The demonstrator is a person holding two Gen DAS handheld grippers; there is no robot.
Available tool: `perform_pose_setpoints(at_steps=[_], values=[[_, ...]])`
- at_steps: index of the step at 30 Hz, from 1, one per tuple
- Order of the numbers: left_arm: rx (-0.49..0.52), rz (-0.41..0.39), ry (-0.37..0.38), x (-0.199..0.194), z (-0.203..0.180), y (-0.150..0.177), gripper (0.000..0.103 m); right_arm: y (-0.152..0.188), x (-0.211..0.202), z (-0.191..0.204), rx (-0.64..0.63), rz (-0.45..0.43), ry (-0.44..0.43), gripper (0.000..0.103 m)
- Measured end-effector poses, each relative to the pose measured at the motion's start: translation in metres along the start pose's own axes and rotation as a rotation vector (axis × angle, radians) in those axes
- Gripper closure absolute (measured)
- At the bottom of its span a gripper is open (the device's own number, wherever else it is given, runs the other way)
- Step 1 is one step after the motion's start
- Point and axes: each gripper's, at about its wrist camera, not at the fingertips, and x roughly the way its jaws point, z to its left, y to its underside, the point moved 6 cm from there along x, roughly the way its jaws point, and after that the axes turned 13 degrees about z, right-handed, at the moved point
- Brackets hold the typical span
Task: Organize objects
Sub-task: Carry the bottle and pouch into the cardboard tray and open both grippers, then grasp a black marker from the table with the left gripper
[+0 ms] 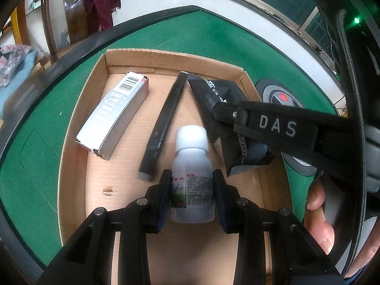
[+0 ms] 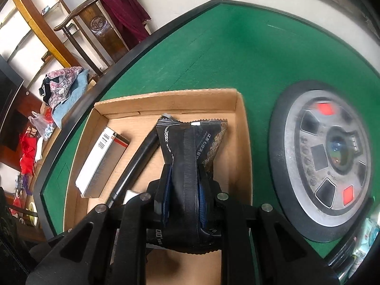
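Note:
A shallow cardboard tray (image 1: pixel 78 123) (image 2: pixel 242 128) lies on the green table. My left gripper (image 1: pixel 192 185) is shut on a small white plastic bottle (image 1: pixel 192 166) with a white cap, held low over the tray floor. My right gripper (image 2: pixel 184 178) is shut on a black foil pouch (image 2: pixel 190 140) (image 1: pixel 213 99), pinched at its middle, over the tray's right side. In the left wrist view the right gripper (image 1: pixel 228 112) reaches in from the right. A silver-white carton (image 1: pixel 114 116) (image 2: pixel 102 163) and a long black bar (image 1: pixel 163 123) (image 2: pixel 135 166) lie in the tray.
A round grey control panel (image 2: pixel 325 154) (image 1: pixel 277 95) with red and black buttons is set into the green felt table (image 2: pixel 225 54) right of the tray. A raised black rim (image 1: pixel 71 52) borders the table. A wooden chair (image 2: pixel 99 30) with a maroon cloth stands beyond.

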Motion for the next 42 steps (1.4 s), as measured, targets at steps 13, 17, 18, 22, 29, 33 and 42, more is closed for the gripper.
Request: perform_pose_setpoints(at_steps=[13,17,18,22,29,33,42], values=[[0.003,-0.052,0.033,-0.014,0.001,0.01,0.064,0.007,-0.013,0.005,-0.032,-0.028,-0.04,0.083],[-0.008,-0.074,0.027,-0.015,0.0,0.011,0.061,0.016,-0.021,0.002,-0.036,-0.038,-0.055,0.083],[-0.008,-0.083,0.026,-0.017,0.001,0.012,0.061,0.019,-0.025,0.0,-0.033,-0.042,-0.065,0.083],[0.022,-0.12,0.014,-0.03,-0.003,0.024,0.061,0.036,-0.047,-0.011,-0.03,-0.07,-0.111,0.083],[0.238,-0.174,0.008,-0.049,-0.065,0.063,0.061,0.089,-0.095,-0.05,-0.016,-0.129,-0.194,0.083],[0.407,-0.146,0.018,-0.043,-0.118,0.08,0.061,0.13,-0.119,-0.09,0.017,-0.165,-0.204,0.083],[0.554,-0.047,-0.097,0.005,-0.195,0.081,0.061,0.202,-0.156,-0.2,0.192,-0.255,-0.228,0.083]])
